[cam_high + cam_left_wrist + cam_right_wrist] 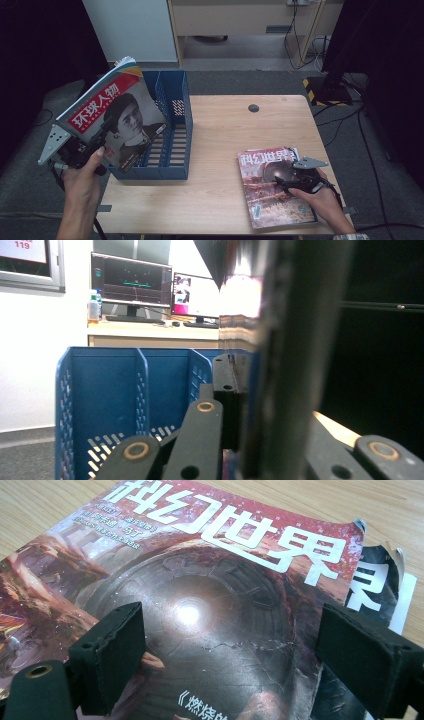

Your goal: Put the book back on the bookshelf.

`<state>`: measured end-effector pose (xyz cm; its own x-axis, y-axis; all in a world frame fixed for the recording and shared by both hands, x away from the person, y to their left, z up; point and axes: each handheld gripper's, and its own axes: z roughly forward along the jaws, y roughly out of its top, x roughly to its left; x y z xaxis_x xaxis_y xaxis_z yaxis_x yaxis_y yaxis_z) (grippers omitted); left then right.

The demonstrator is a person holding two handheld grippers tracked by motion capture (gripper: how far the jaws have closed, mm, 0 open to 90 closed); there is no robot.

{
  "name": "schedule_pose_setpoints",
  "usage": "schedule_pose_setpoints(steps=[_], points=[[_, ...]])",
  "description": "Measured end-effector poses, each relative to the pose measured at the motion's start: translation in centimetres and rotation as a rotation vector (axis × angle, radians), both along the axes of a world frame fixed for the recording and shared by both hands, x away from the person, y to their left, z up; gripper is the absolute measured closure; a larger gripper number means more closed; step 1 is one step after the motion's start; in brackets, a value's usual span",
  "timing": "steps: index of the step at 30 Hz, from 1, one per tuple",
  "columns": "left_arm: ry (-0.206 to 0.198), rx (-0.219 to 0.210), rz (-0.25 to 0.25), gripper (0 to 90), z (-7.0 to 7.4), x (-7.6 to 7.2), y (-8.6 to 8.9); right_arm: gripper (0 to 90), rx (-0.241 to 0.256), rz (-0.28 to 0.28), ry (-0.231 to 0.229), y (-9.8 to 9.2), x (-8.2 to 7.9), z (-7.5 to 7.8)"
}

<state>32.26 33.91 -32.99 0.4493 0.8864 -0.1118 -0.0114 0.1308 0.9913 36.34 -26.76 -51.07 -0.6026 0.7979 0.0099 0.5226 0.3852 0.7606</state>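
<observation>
Black foam pads on the left tool [95, 145] are clamping the lower edge of a red-banner portrait magazine [114, 117], which is tilting up over the left end of a blue plastic file rack [172, 150]; in the left gripper view the magazine's edge [280, 355] is standing close between the jaws, with the rack's slotted dividers [137, 390] just beyond. The right tool [292, 175] is hovering with its jaws spread and released above a science-fiction magazine [272, 187] lying flat near the front right corner of the table [225, 135]; the right gripper view is showing both pads apart over the glossy cover [210, 605], with another magazine's corner [380, 582] peeking out beneath it.

The step in hand is probably slotting the held magazine into the rack. Doing it well is likely meaning squaring the spine with a divider, lowering the bottom edge into one compartment before letting go, and keeping the grip firm so the floppy pages are not fanning or catching on a divider. Which compartment it is heading for, I cannot tell.

The table is pale wood with a round cable hole [253, 108] near its far edge. Beyond it, grey carpet, loose cables and a light cabinet are filling the room; monitors [132, 287] are glowing on a desk behind.
</observation>
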Motion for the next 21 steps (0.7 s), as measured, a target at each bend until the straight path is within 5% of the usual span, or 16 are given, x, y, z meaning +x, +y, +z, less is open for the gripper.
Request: schedule_pose_setpoints(steps=[21], points=[[-0.013,0.009,0.060,86.8,1.5,-1.0,3.0,12.1,0.003,0.002,-0.007,0.0,0.0,0.0]])
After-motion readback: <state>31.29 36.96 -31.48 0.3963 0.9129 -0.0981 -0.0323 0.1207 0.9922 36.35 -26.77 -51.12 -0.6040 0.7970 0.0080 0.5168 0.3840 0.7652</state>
